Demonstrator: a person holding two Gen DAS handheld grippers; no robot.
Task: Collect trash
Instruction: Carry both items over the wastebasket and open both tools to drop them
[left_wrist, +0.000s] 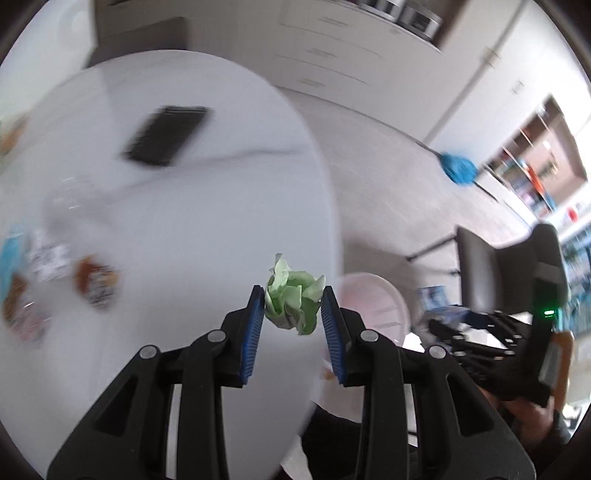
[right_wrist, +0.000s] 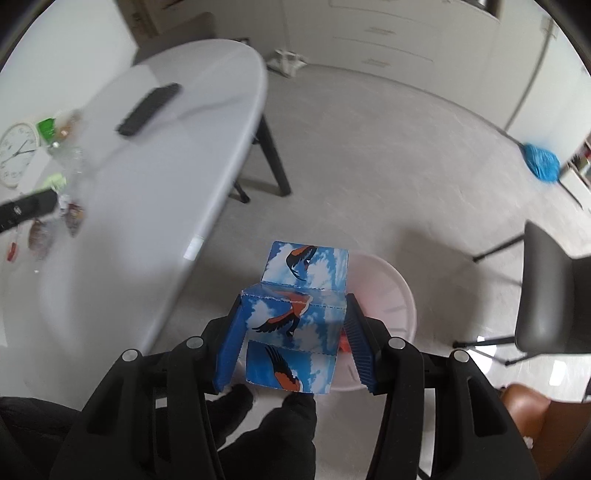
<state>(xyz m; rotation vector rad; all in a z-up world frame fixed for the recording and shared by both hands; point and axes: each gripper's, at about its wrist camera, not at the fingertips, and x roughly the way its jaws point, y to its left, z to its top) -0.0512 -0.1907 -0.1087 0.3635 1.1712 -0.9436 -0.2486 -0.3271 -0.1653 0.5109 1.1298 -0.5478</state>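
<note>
My left gripper is shut on a crumpled green paper ball, held above the right edge of the white oval table. My right gripper is shut on a blue carton printed with clouds and birds, held above the pale pink bin on the floor. The bin also shows in the left wrist view, beside the table edge. The right gripper's body shows at the right of the left wrist view.
On the table lie a black remote, snack wrappers, a clear plastic bottle and a wall clock. A dark chair stands right of the bin. A blue mop rests by the wall.
</note>
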